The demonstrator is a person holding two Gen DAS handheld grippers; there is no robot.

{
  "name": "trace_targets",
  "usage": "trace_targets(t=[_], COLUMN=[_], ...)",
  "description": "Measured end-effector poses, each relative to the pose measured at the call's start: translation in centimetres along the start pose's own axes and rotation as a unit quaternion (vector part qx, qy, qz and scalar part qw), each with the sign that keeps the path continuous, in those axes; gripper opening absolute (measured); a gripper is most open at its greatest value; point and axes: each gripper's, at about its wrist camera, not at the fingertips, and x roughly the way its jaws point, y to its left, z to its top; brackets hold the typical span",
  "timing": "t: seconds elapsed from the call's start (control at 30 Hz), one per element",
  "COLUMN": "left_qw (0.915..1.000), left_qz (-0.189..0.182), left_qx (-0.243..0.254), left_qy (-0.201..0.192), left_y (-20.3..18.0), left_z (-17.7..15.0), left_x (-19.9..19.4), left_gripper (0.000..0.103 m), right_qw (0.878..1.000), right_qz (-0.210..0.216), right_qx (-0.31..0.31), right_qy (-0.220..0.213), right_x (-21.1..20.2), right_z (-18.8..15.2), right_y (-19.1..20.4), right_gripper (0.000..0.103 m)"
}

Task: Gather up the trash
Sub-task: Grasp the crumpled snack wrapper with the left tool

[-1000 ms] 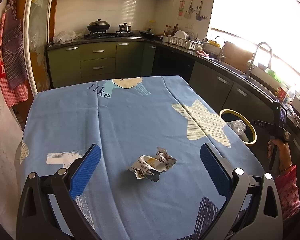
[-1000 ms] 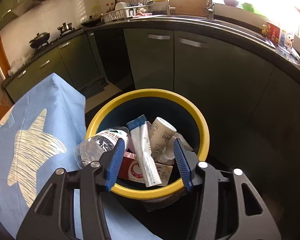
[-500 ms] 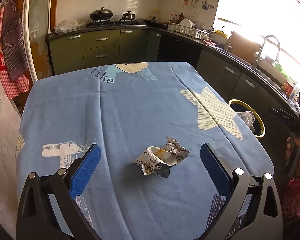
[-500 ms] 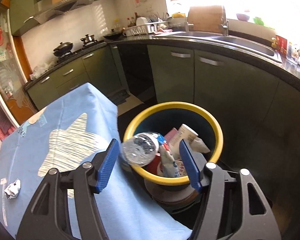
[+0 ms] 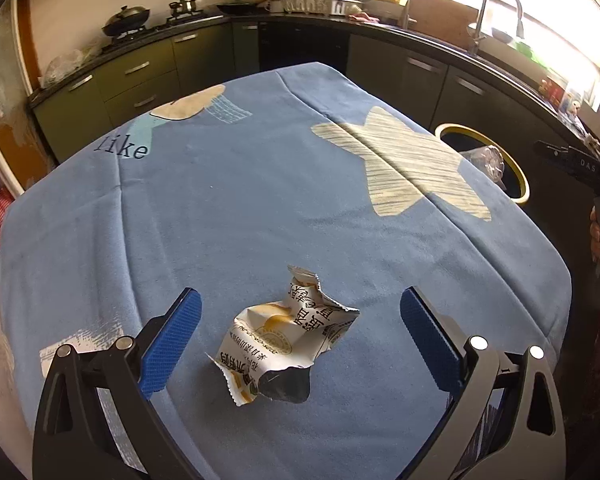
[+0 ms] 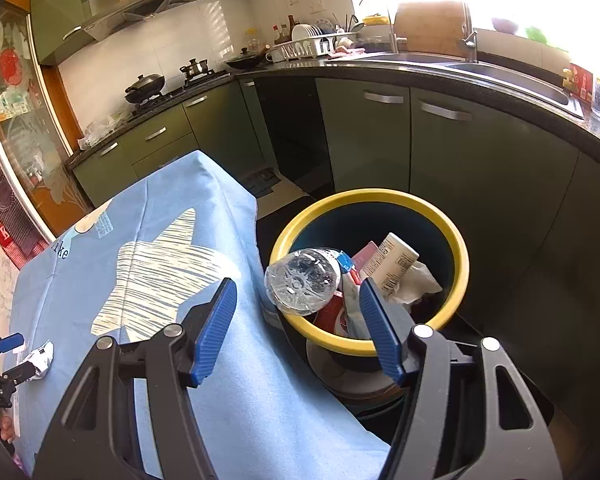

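While both tools gape empty, the yellow-rimmed bin (image 6: 458, 256) holds a clear bottle (image 6: 302, 282) and cartons.

Home kitchen: green cabinets (image 6: 364, 136), gas stove with wok (image 6: 144, 88), sink (image 6: 500, 76), dish rack (image 6: 312, 46).

Table under a blue star-print tablecloth (image 5: 260, 200), one crumpled snack wrapper (image 5: 288, 340) on its near part

A crumpled white printed snack wrapper (image 5: 288, 336) lies on the blue-clothed tabletop (image 5: 240, 208). At two o'clock from it, beside the tabletop, stands a yellow-rimmed dark bin (image 6: 456, 248) holding a clear plastic bottle (image 6: 302, 282) tilted on its rim.
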Motion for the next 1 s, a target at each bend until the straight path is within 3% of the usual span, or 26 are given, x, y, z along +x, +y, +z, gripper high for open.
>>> trace_targets(t=[0.5, 0.57, 0.8, 0.93, 1.0], left_qw=[0.9937, 0.9924, 0.9902, 0.9898, 0.9900], left_qz=[-0.028, -0.031, -0.053, -0.057, -0.059], left_qx=[0.104, 0.114, 0.122, 0.124, 0.121], left_qy=[0.031, 0.033, 0.042, 0.041, 0.040], left_y=[0.7, 0.6, 0.5, 0.4, 0.3], left_z=[-0.2, -0.4, -0.9, -1.1, -1.3], left_x=[2.4, 2.4, 2.6, 2.4, 2.2], left_gripper=[0.097, 0.094, 0.062, 0.060, 0.053], right_qw=[1.000, 1.000, 1.000, 1.000, 1.000], right_qz=[0.004, 0.005, 0.008, 0.010, 0.011], right_qx=[-0.008, -0.011, -0.015, -0.014, -0.014], right_qy=[0.011, 0.012, 0.016, 0.015, 0.016], right_x=[0.7, 0.8, 1.0, 1.0, 1.0], right_z=[0.1, 0.1, 0.1, 0.1, 0.1], right_y=[0.8, 1.0, 1.3, 1.3, 1.3], right_gripper=[0.061, 0.061, 0.061, 0.061, 0.061])
